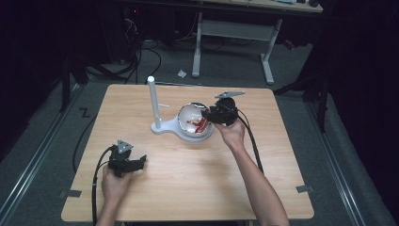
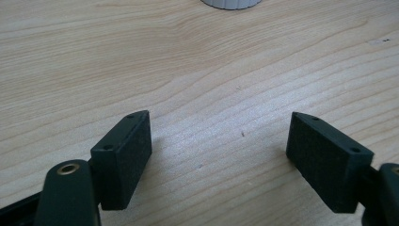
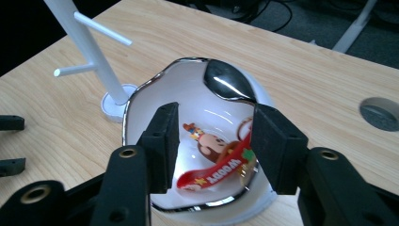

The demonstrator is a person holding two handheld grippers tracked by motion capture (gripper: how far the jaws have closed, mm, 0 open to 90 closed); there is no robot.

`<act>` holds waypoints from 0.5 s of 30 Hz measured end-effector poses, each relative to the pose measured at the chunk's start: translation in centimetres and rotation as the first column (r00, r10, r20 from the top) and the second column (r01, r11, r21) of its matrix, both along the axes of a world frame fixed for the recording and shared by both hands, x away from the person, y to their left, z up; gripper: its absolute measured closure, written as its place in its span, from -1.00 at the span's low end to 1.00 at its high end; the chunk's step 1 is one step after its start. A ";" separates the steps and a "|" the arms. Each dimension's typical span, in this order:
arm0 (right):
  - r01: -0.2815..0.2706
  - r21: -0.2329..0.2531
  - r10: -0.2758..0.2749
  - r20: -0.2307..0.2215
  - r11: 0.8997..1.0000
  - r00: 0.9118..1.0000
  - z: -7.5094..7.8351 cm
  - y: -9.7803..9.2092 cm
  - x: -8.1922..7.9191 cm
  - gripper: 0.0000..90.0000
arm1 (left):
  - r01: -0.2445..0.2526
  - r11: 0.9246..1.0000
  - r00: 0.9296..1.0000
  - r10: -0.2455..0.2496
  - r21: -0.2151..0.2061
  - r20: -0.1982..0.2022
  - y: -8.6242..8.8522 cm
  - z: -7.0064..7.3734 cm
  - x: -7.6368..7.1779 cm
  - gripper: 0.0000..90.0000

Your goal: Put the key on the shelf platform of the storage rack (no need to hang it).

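A: High view first. What's on the table (image 1: 188, 188)?

B: A white stand (image 1: 154, 106) with an upright post, and joined to its base a white bowl (image 1: 194, 120) with a shiny rim. Something red lies in the bowl: a strap (image 1: 201, 125).

A: Grippers?

B: Left gripper (image 1: 141, 161) sits low at the near left, held by the left hand (image 1: 114, 184), well apart from the bowl. Jaws point right, apart, with nothing between them. Right gripper (image 1: 205, 115) is over the bowl's right edge, held by the right hand (image 1: 231, 133), tips reaching in above the strap. Can't tell from here if it touches.

A: Left gripper view?

B: Bare wood table (image 2: 211, 70), both black jaws spread wide, nothing between them. So released. A bit of the stand's white base (image 2: 230, 4) at the top edge.

A: Right gripper view?

B: Looks down into the bowl (image 3: 155, 84). The strap (image 3: 216, 172) is red with white letters, lying on the bowl's bottom beside a cartoon figure charm (image 3: 207, 141). The right gripper (image 3: 212, 146) has its jaws apart, one on each side of the strap and charm, above them. Not closed on anything that I can see. Released.

A: Anything else there?

B: The stand (image 3: 89, 47) is behind the bowl at left, with two side pegs. The tips of the left gripper (image 3: 10, 143) are at the far left edge. A grey round inset (image 3: 380, 113) sits in the tabletop at right.
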State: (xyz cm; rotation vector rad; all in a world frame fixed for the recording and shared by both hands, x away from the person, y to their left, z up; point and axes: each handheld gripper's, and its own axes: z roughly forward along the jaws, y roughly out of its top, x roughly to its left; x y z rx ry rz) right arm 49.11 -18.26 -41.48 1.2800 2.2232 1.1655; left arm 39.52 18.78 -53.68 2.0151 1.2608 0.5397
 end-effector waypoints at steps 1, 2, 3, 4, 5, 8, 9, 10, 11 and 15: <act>0.005 0.005 -0.006 0.004 1.000 1.000 0.1 -0.3 -0.2 0.13 | 0.000 1.000 1.000 0.000 0.000 0.000 0.0 0.0 0.0 -0.49; 0.009 0.009 -0.009 0.006 1.000 1.000 0.1 -0.7 -0.3 0.12 | 0.000 1.000 1.000 0.000 0.000 0.000 0.0 0.0 0.0 -0.49; 0.012 0.008 -0.012 0.007 1.000 1.000 0.2 -0.9 -0.4 0.11 | 0.000 1.000 1.000 0.000 0.000 0.000 0.0 0.0 0.0 -0.49; 0.017 0.003 -0.017 0.010 1.000 1.000 0.3 -1.2 -0.5 0.10 | 0.000 1.000 1.000 0.000 0.000 0.000 0.0 0.0 0.0 -0.49; 0.017 0.003 -0.017 0.010 1.000 1.000 0.3 -1.2 -0.5 0.10 | 0.000 1.000 1.000 0.000 0.000 0.000 0.0 0.0 0.0 -0.49; 0.021 0.010 -0.021 0.022 1.000 1.000 0.7 -2.1 -1.0 0.08 | 0.000 1.000 1.000 0.000 0.000 0.000 0.0 0.0 0.0 -0.49; 0.021 0.010 -0.021 0.022 1.000 1.000 0.7 -2.1 -1.0 0.08 | 0.000 1.000 1.000 0.000 0.000 0.000 0.0 0.0 0.0 -0.49; 0.025 0.013 -0.026 0.022 1.000 0.999 0.8 -2.3 -1.2 0.07 | 0.000 1.000 1.000 0.000 0.000 0.000 0.0 0.0 0.0 -0.49; 0.036 0.019 -0.037 0.040 0.999 0.999 1.0 -2.8 -1.5 0.07 | 0.000 1.000 1.000 0.000 0.000 0.000 0.0 0.0 0.0 -0.49; 0.054 0.026 -0.055 0.046 0.998 0.997 1.3 -3.8 -2.0 0.05 | 0.000 1.000 1.000 0.000 0.000 0.000 0.0 0.0 0.0 -0.49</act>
